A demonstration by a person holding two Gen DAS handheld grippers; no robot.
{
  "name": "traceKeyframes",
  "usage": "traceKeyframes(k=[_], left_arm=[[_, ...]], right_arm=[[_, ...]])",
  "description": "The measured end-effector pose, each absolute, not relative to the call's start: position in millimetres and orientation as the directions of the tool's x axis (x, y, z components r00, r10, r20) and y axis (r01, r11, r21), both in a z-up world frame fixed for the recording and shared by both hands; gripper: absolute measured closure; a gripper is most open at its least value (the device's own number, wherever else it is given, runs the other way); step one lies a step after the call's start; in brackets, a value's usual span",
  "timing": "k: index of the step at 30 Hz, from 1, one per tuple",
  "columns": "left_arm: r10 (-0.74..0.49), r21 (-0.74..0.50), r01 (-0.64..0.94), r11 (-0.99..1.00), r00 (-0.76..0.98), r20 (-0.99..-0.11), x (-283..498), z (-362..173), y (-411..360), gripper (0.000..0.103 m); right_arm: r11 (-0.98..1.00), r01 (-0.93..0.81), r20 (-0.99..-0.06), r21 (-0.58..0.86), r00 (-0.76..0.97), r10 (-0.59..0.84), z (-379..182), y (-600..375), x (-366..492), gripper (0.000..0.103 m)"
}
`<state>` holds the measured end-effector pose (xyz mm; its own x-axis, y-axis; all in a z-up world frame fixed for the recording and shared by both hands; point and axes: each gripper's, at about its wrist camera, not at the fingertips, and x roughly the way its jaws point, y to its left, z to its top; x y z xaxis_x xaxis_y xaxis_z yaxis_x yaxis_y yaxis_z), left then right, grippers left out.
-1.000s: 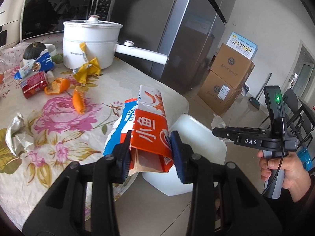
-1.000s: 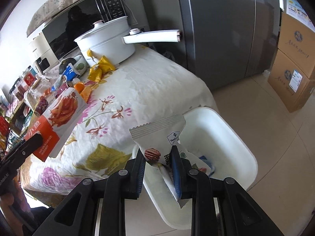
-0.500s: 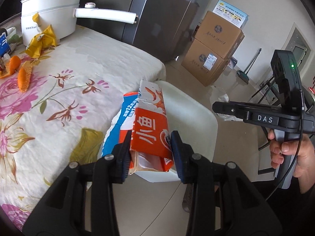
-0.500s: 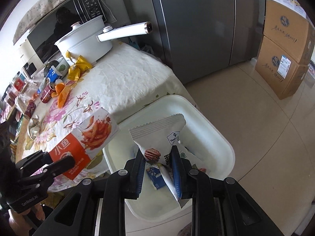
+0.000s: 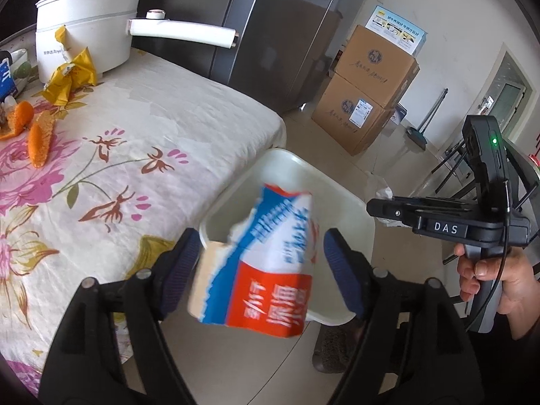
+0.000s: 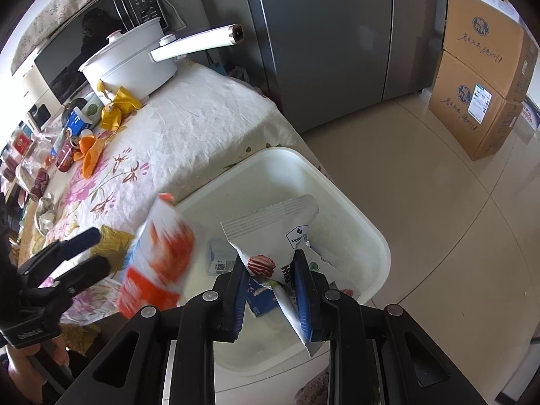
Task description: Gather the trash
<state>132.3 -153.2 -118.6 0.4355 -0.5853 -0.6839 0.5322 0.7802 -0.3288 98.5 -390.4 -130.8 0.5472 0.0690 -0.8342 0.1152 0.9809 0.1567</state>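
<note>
my left tongs (image 5: 260, 266) are opening; the blurred orange-and-blue snack box (image 5: 263, 270) sits loose between the pads, touching neither, above the near edge of the white bin (image 6: 344, 202). my right tongs (image 6: 270, 280) grip a white snack packet (image 6: 280, 233) over that bin, just off the floral worktop (image 5: 118, 135).

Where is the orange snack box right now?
The snack box is between the opening left gripper's fingers, over the white bin's edge beside the table.
</note>
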Motion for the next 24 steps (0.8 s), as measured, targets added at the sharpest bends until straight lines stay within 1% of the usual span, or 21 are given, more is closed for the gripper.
traceKeyframes(k=[4, 12, 17, 21, 24], left_arm=[[-0.563, -0.319, 0.505, 0.802, 0.462, -0.685, 135, -112, -140, 0.022], [-0.52, -0.325, 0.429, 0.843, 0.495, -0.695, 142, -109, -105, 0.02], [-0.514, -0.321, 0.427, 0.846, 0.486, -0.707, 134, -111, -89, 0.02], [-0.487, -0.282, 0.452, 0.846, 0.441, -0.754, 118, -130, -86, 0.02], [-0.469, -0.255, 0.493, 0.832, 0.378, -0.798, 98, -160, -85, 0.02]], right_arm=[[0.981, 0.12, -0.837, 0.154, 0.543, 0.065, -132, -390, 101, 0.076], [0.983, 0.12, -0.849, 0.141, 0.525, 0.058, -140, -386, 106, 0.076], [0.984, 0.114, -0.857, 0.135, 0.513, 0.058, -144, -383, 104, 0.076], [0.985, 0.095, -0.857, 0.146, 0.51, 0.078, -145, -381, 98, 0.076], [0.986, 0.073, -0.858, 0.15, 0.505, 0.093, -149, -378, 88, 0.076]])
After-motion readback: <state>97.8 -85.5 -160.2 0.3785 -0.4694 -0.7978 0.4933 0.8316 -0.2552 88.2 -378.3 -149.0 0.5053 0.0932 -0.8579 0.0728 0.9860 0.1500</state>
